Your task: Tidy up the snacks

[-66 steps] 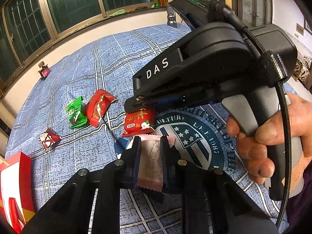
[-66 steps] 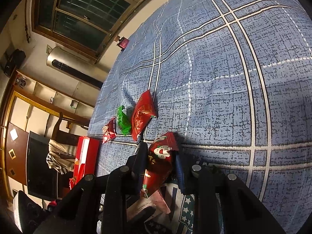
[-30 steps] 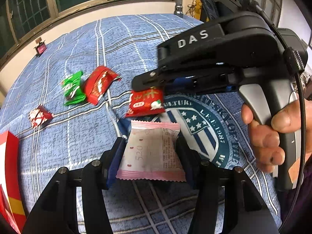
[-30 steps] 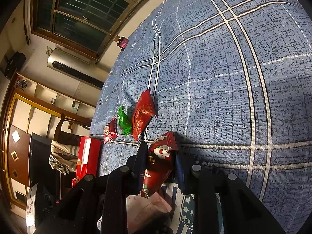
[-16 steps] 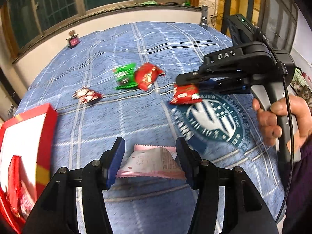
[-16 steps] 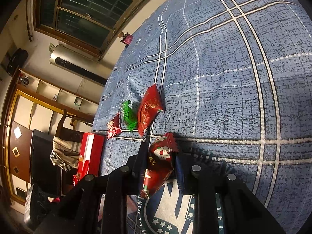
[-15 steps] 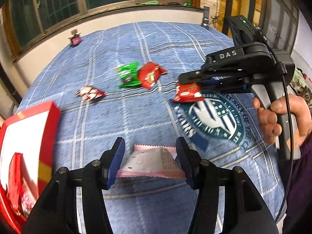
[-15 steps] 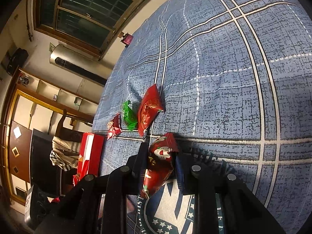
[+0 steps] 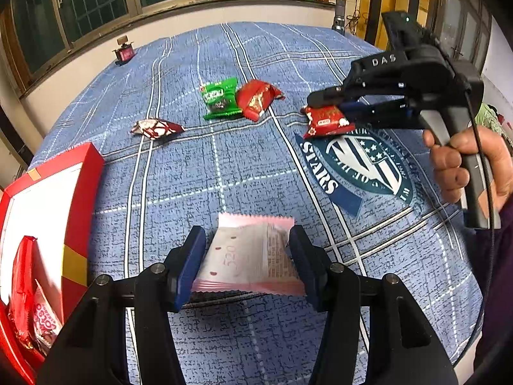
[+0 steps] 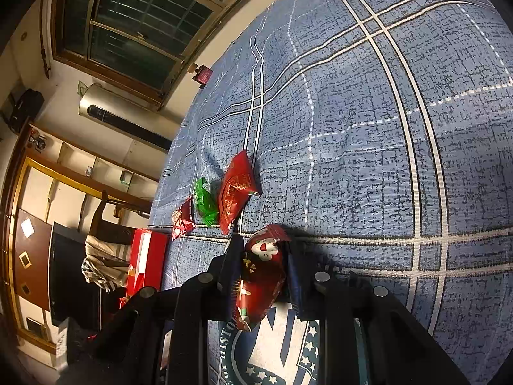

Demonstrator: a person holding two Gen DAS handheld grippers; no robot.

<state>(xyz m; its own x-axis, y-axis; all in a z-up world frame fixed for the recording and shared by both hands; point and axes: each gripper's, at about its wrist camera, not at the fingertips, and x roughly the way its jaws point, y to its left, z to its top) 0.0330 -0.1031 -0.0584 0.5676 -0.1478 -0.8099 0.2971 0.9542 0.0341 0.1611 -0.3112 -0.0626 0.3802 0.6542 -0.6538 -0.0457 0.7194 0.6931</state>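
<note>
Now, item one: my left gripper grips a pink snack packet by its two side edges, lifted clear of the blue plaid cloth. A second ago it hung close beside the right gripper; since then I have carried it toward the red box, now just left of it, so I judge the drop-off is near.

Item two: my right gripper is clamped on a red snack packet, unmoved, above the cloth's round emblem.

Item three: loose on the cloth, well apart from both grippers: green packet, red foil packet, small red-and-white packet.

Clearance: bare cloth to the box; its near wall is the only edge to clear.
</note>
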